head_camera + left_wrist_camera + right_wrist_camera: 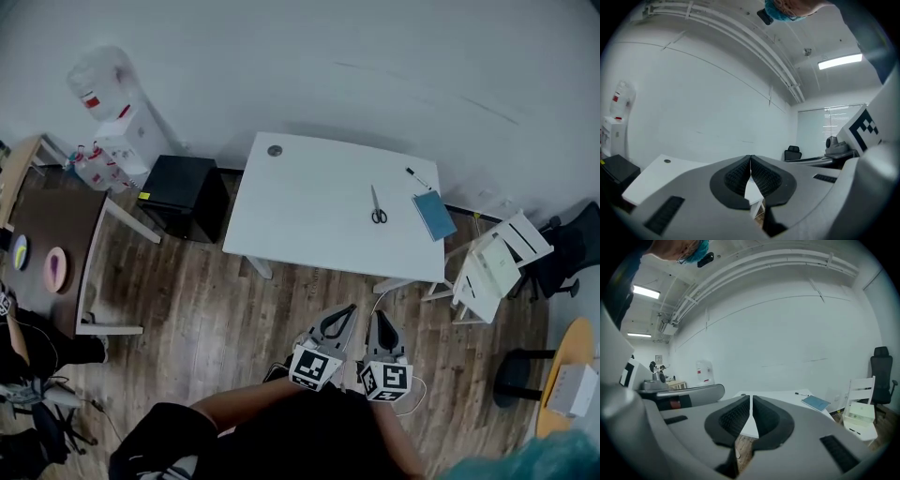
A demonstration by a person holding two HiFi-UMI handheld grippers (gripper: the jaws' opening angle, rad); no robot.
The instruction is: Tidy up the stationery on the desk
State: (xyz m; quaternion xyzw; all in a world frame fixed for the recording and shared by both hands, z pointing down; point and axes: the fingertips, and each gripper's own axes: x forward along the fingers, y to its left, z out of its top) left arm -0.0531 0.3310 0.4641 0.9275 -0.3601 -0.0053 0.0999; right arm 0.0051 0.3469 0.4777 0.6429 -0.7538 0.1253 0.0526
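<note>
Shut, empty, well short of counter point(309, 202): left tool point(347, 311), right tool point(379, 319). Dead ahead of right tool: scissors point(378, 205), lengthwise to approach; notebook point(434, 215), pen point(418, 178) further right.

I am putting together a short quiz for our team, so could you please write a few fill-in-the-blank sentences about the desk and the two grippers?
In the head view, the scissors lie to the ____ of the blue notebook on the white desk.
The pen lies closest to the ____.
The left gripper and the right gripper both have their jaws ____, with nothing between them.
The cabinet beside the desk is ____.
Missing words: left; notebook; shut; black.
</note>
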